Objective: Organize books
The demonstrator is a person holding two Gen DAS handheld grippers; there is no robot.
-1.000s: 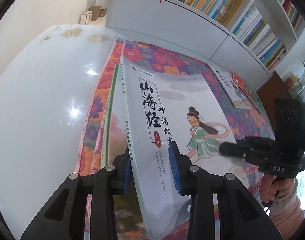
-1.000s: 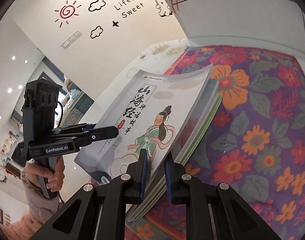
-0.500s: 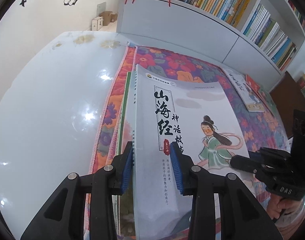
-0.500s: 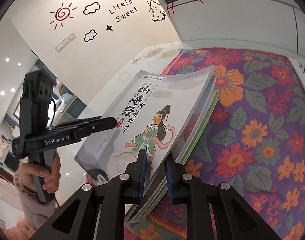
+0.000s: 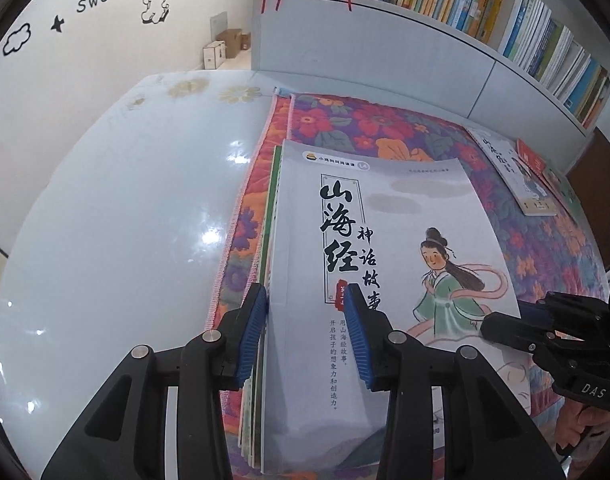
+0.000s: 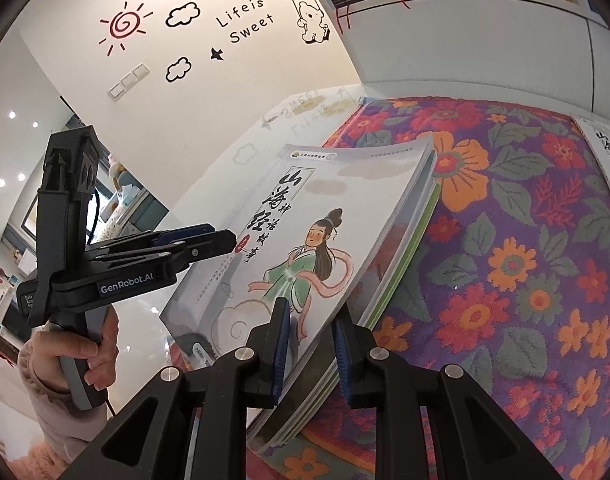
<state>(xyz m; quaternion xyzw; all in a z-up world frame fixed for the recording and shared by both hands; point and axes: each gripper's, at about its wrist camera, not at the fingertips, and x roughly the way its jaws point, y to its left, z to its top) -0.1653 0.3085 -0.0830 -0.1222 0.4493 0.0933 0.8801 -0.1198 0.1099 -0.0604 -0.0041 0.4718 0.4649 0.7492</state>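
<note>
Books apparently clamped by both tools.

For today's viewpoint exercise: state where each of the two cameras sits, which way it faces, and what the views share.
Left wrist: on the left gripper, facing the bookshelf; the right gripper shows.
Right wrist: on the right gripper, facing the decal wall; the left gripper and hand show.
Shared: the book stack on the floral cloth.
</note>
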